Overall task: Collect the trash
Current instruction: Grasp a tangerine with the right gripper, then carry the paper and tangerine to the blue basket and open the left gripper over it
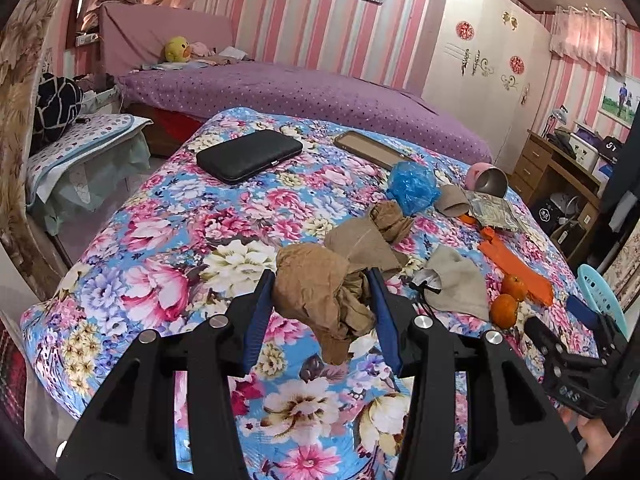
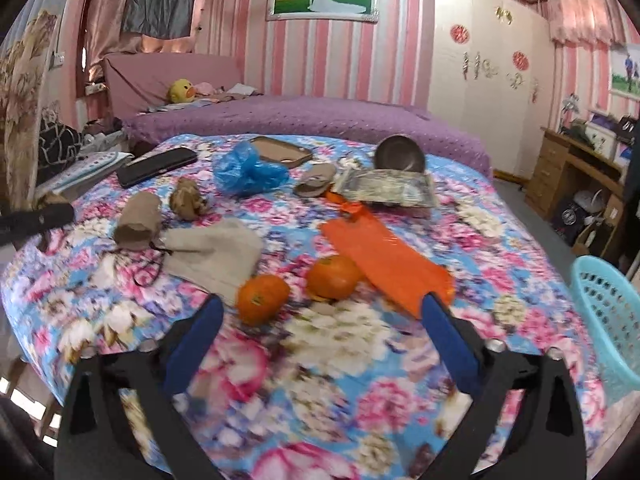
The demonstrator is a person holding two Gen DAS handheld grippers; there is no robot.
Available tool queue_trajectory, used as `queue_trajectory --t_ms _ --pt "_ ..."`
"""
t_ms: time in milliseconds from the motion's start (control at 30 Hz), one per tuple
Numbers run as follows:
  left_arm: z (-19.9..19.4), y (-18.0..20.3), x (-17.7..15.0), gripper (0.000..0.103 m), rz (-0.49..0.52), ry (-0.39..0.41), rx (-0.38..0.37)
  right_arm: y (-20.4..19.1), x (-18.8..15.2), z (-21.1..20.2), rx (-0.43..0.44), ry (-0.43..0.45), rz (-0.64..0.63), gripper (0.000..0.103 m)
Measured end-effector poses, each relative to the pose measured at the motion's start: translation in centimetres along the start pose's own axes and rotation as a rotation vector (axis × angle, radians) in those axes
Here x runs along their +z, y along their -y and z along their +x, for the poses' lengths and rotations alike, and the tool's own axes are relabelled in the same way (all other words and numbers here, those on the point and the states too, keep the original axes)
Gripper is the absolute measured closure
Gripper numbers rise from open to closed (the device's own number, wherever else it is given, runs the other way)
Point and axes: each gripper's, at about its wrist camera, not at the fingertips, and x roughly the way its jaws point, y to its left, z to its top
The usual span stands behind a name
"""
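My left gripper (image 1: 322, 278) is shut on a crumpled brown paper wad (image 1: 324, 292), held just above the floral bedspread (image 1: 168, 240). More trash lies beyond: a second brown wad (image 1: 390, 216), a flat brown paper piece (image 1: 360, 242), a blue plastic bag (image 1: 412, 186), an orange plastic bag (image 1: 516, 264) and a silver foil wrapper (image 1: 492, 208). My right gripper (image 2: 320, 308) is open and empty, just short of two oranges (image 2: 264, 298). In the right wrist view I see the blue bag (image 2: 248, 172), orange bag (image 2: 380, 252), foil wrapper (image 2: 388, 192) and brown wad (image 2: 188, 200).
A turquoise basket (image 2: 608, 312) stands off the bed's right edge. A black case (image 1: 248, 154), a brown tray (image 1: 372, 148), a metal cup (image 1: 488, 180), a beige cloth pouch (image 1: 456, 280) and a cardboard roll (image 2: 138, 220) lie on the bedspread. A purple bed (image 1: 300, 92) is behind.
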Motion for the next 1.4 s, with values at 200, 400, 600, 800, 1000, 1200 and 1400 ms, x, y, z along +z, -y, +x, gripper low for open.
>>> queue_trajectory --t_ms 200,400,600,800,1000,1200,1400 --pt "0.2 0.0 0.2 0.057 -0.016 0.007 0.008 -1.8 -0.1 1.9 0.068 -0.058 -0.005 0.048" --pt "0.2 0.1 0.3 0.057 -0.018 0.012 0.011 -2.2 0.1 3.1 0.116 -0.086 0.001 0.073" --pt "0.3 0.7 0.4 0.057 -0.015 0.014 0.011 -1.4 0.7 2.0 0.14 -0.051 -0.012 0.077" --pt "0.0 2.8 0.7 0.057 -0.012 0.038 -0.008 1.8 1.6 -0.5 0.125 0.006 -0.012 0.077" --pt "0.3 6.3 0.6 0.057 0.01 0.045 -0.035 6.3 2.3 -1.2 0.097 0.015 0.014 0.077" --pt "1.0 10.0 0.5 0.057 0.029 0.05 -0.041 11.1 2.6 -1.3 0.05 0.022 0.057 0.077" --pt "1.7 13.1 0.4 0.057 0.024 0.032 -0.059 16.0 3.3 -1.8 0.018 0.024 0.079 0.077"
